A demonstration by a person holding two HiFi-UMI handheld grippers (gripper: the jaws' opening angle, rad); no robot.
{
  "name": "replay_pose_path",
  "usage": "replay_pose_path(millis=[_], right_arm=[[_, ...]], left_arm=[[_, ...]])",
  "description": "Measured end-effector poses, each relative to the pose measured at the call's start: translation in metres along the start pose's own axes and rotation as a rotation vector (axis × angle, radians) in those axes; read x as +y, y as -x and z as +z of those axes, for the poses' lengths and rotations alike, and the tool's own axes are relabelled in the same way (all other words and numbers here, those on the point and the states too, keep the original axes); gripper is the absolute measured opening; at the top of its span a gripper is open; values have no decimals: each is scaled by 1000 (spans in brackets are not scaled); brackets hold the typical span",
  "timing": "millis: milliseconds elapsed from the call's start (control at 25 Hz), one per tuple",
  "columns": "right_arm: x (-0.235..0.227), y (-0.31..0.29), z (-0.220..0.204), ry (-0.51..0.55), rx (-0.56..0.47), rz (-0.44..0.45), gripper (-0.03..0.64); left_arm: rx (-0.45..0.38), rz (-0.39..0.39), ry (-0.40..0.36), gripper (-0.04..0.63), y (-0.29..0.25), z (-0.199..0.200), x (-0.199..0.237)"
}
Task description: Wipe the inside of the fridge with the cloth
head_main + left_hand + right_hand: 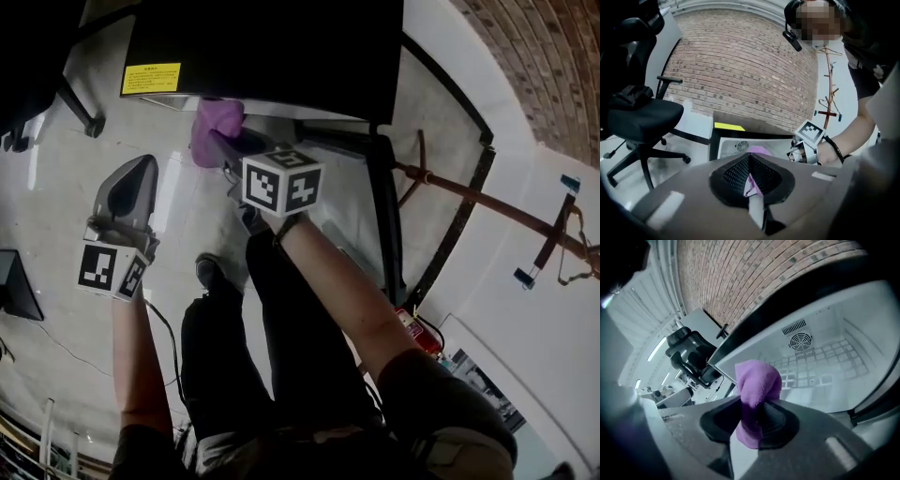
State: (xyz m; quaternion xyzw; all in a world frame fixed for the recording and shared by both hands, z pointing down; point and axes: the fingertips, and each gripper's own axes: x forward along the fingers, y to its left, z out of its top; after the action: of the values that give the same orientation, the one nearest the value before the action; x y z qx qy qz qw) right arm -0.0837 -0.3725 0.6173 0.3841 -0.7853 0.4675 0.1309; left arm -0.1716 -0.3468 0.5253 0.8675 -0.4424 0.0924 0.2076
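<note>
The small black fridge [272,47] stands open with a white inside [825,357], a wire shelf and a round fan [800,342] on its back wall. My right gripper [225,145] is shut on a bunched purple cloth [216,127], held just at the fridge's opening. In the right gripper view the cloth [758,383] sticks up from between the jaws of the right gripper [757,411]. My left gripper [127,192] hangs to the left, away from the fridge, jaws together and holding nothing. The left gripper view shows the fridge [740,143] and the cloth [761,151] beyond the left gripper [749,161].
A black office chair [640,117] stands left of the fridge. The fridge's open door [382,216] juts out to the right. A wooden coat rack [487,202] and a red fire extinguisher [417,333] are further right. A brick wall [750,70] is behind.
</note>
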Motion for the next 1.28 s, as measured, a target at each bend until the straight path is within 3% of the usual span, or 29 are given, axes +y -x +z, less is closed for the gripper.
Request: replay_pose_path(millis=[240,520,680,760,920,1120,1280], right_arm=[[-26,-27,13,24,-73,38,86],[-24,-58,22,65,-141,172,86],[-26,-75,33,173,-184,204,86],[-29,-77,37,168,-205,235,86],[-26,-74,56,126,-275,333,86],[-9,-77,84,74,-364,517,86],[16,-83,101,137,-453,657,86]], left_arm=[[-60,13,-5,17,-19,-38,29],[-102,14,-20,17,-44,-80,60],[-171,-10,-81,17,-59,-85,78],[-192,-16,-106,17,-65,-85,79],[-242,-7,-151,17,-65,-75,81],[-277,23,-185,17,-63,-56,89],[-323,23,-215,17,-57,-35,91]])
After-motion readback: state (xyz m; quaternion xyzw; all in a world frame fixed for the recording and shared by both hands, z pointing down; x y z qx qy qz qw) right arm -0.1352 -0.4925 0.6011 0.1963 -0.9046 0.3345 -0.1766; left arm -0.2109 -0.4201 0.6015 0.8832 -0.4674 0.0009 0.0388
